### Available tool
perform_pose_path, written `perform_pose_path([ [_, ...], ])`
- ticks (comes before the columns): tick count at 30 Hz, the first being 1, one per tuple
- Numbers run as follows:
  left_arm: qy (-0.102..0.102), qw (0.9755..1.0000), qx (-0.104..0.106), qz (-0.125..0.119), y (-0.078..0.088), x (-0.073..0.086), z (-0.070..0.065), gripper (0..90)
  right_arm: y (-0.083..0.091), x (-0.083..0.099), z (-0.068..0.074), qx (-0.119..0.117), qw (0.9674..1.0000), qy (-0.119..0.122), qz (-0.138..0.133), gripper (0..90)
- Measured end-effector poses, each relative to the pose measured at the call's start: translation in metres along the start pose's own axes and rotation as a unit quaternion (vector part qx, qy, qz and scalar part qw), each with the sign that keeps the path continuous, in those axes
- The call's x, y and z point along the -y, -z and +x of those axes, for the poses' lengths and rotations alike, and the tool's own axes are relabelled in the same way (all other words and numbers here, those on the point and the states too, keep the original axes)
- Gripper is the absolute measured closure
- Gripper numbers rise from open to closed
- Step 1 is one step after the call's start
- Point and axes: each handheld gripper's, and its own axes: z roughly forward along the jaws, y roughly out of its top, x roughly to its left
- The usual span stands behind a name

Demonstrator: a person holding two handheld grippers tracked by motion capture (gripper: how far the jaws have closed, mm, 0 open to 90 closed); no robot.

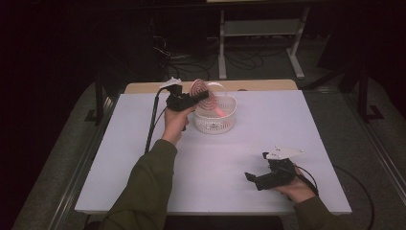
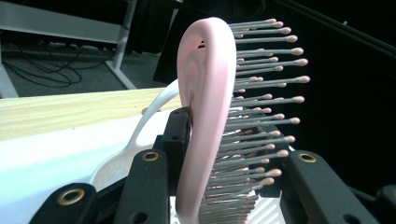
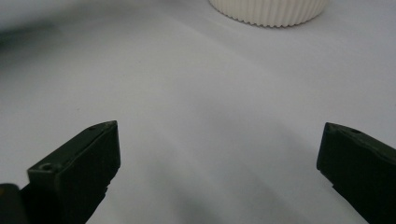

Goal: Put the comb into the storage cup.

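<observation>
Pink plastic hairbrush (image 1: 201,89) with grey bristles sits clamped in your left tongs (image 1: 194,98), just above the white ribbed plastic basket (image 1: 215,118) on the table (image 1: 210,158). Your right tongs (image 1: 249,176) rest spread apart, holding nothing.

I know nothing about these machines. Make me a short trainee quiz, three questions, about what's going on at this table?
1. True or false: the left tool is clamped on a pink hairbrush.
2. Which container stands under that brush? A) a white basket B) a metal pot C) a cardboard box
3. In a few words: how do the right tool's jaws stand, and what is between them?

Key
1. True; the brush's pink back sits between its black jaws, bristles pointing to one side.
2. A; in the high view the brush hangs over the white ribbed basket at the far side of the table.
3. Wide apart, with nothing between them.
</observation>
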Motion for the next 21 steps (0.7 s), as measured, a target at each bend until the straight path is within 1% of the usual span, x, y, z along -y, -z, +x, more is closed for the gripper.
perform_pose_path([
  [3,0.000,1.0000,0.000,0.002,0.001,0.000,0.001,63.9,0.000,0.000,0.000,0.000,1.0000,0.000,0.000,0.0],
  [10,-0.011,0.9998,-0.010,0.009,0.003,0.000,0.004,62.6,0.000,0.000,0.000,0.001,1.0000,0.000,0.000,0.0],
  [13,-0.013,0.9998,-0.010,0.013,0.005,0.001,0.006,62.0,0.000,0.000,0.000,0.000,1.0000,0.000,0.000,0.0],
  [18,-0.008,0.9997,-0.016,0.015,0.007,0.005,0.011,60.7,0.000,0.000,0.001,0.000,1.0000,0.000,0.001,0.0],
  [21,-0.004,0.9997,-0.016,0.019,0.008,0.006,0.014,60.1,0.000,0.000,0.001,0.000,1.0000,0.000,0.002,0.0],
])
